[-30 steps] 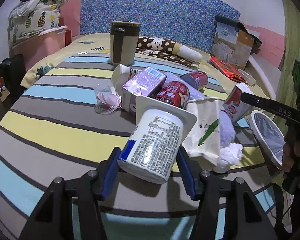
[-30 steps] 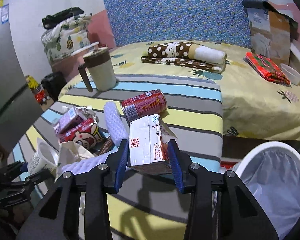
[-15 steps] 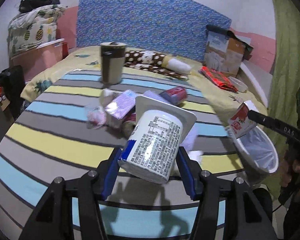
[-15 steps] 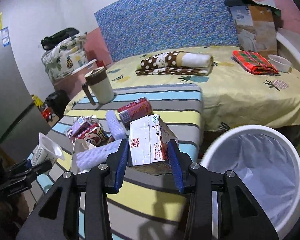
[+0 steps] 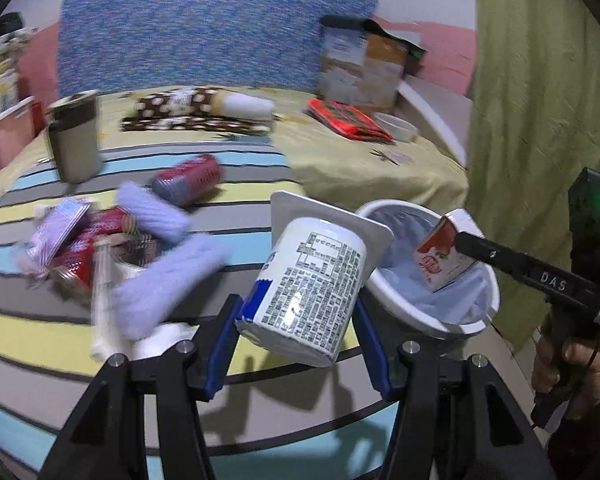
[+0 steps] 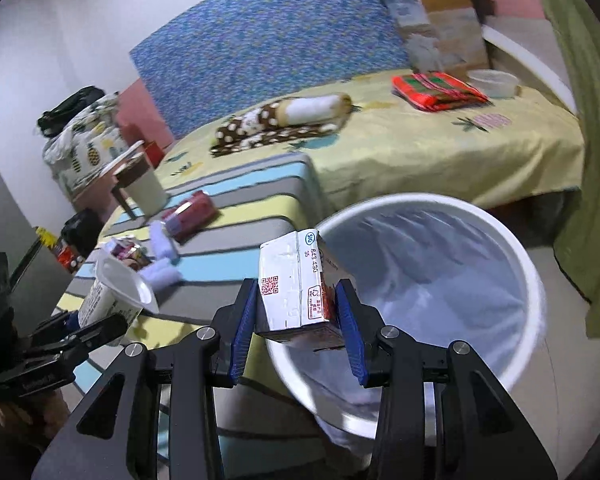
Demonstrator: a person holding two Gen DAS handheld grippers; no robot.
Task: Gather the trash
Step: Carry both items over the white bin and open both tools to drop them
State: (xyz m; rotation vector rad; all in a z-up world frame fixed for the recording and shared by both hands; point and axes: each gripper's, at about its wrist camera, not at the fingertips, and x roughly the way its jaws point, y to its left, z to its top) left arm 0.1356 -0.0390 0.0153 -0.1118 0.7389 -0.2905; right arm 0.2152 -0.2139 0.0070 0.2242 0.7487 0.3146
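Observation:
My left gripper (image 5: 298, 326) is shut on a white yogurt cup (image 5: 306, 284) with printed text, held above the striped table's edge, just left of the bin. My right gripper (image 6: 296, 316) is shut on a white and red milk carton (image 6: 296, 284) and holds it over the near rim of the white lined trash bin (image 6: 528, 276). In the left wrist view the carton (image 5: 440, 256) hangs over the bin (image 5: 488, 312). The cup also shows in the right wrist view (image 6: 104, 296).
On the striped table (image 5: 40, 332) lie a red can (image 5: 188, 180), purple sponges (image 5: 160, 272), small cartons (image 5: 60, 232) and a brown-lidded mug (image 5: 74, 140). A bed with yellow sheet (image 6: 440, 148) lies behind. A green curtain (image 5: 540, 120) hangs at right.
Both grippers have swung right toward the bin with their loads. The carton has moved from above the table to over the bin's rim; the cup has come close to the bin.

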